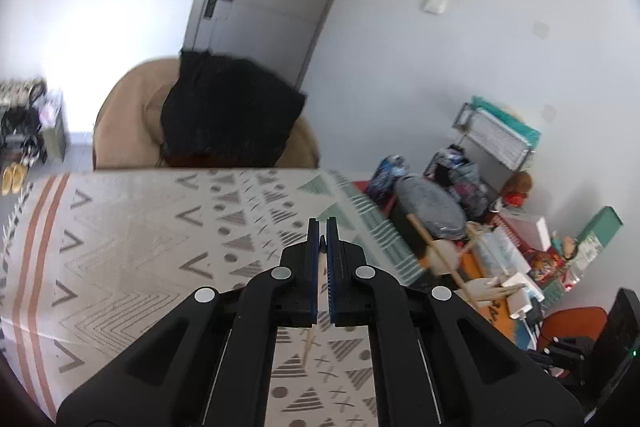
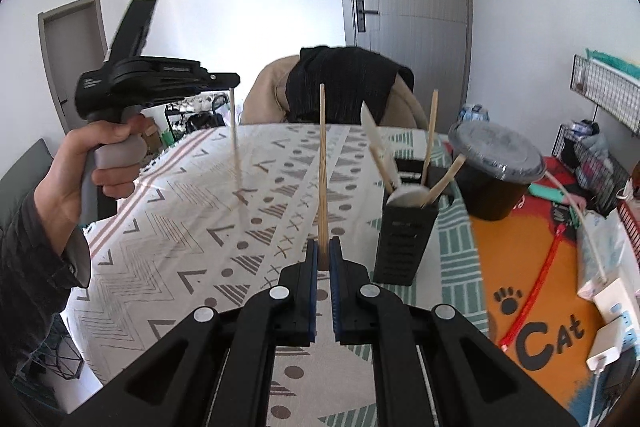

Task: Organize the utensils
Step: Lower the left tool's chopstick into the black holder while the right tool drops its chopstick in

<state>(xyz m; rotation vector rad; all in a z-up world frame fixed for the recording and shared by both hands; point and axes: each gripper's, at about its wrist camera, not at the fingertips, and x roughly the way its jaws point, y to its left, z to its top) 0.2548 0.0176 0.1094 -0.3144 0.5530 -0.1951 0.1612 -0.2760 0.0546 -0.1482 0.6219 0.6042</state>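
Gripping chopsticks – left gripper (image 2: 234, 83) pinches pale chopstick (image 2: 235, 135), blurred | right gripper (image 2: 323, 259) clamps darker chopstick (image 2: 322, 167)

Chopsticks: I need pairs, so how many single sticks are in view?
3: one in the right gripper, one hanging from the left gripper, one standing in the black holder. More may hide inside.

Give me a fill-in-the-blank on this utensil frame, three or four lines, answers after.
1. The right tool is shut on a single wooden ____.
2. The black utensil holder stands on the patterned ____.
3. The left tool holds a pale chopstick that hangs ____ from its tip.
4. The dark bowl behind the holder is covered by a ____.

Answers: chopstick; tablecloth; down; lid
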